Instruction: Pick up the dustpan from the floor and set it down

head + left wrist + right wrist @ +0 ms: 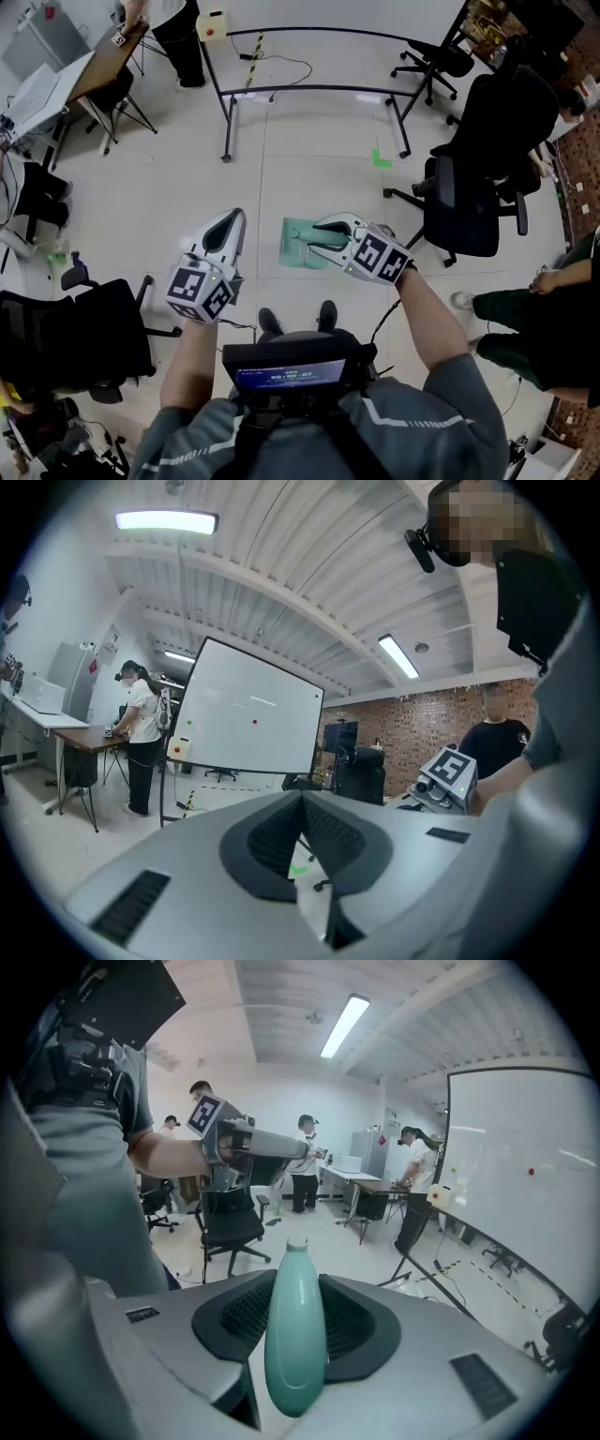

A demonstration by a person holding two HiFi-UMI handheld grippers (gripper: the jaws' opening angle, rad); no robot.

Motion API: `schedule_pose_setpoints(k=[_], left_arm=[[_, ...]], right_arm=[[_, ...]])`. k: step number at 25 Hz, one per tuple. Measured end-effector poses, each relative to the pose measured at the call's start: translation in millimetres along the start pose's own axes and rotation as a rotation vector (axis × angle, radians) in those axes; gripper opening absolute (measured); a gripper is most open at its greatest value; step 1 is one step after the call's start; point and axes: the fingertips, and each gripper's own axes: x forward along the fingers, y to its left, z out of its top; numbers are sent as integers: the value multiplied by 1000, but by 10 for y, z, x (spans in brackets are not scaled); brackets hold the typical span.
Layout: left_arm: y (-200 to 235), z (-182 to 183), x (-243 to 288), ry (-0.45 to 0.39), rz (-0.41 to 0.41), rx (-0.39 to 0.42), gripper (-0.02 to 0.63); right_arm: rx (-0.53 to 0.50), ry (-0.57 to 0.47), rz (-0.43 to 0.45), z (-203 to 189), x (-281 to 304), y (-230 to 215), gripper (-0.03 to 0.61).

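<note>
A mint-green dustpan (298,246) hangs above the floor in the head view, just in front of the person's shoes. Its long rounded handle (295,1335) sits between the dark pads of my right gripper (295,1283), which is shut on it; in the head view that gripper (325,234) points left over the pan. My left gripper (230,223) is held up beside it on the left, apart from the dustpan. In the left gripper view its jaws (302,797) meet at the tips with nothing between them.
A whiteboard stand (309,89) stands ahead on the tiled floor, with a green tape mark (380,159) near its right leg. Black office chairs are at the right (469,202) and lower left (75,337). A seated person (544,319) is at the right, and a desk (66,80) at the upper left.
</note>
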Motion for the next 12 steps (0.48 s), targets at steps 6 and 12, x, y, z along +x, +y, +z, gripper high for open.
schedule_pose_setpoints(k=[6,12], left_arm=[[-304,433,-84,-48,-3,39,32],[-446,584,-136,-64,-18,76,31]], right_arm=[[-39,-26,-16,228,-400,43,160],[-47,-27,-11,299,-457,93,160]])
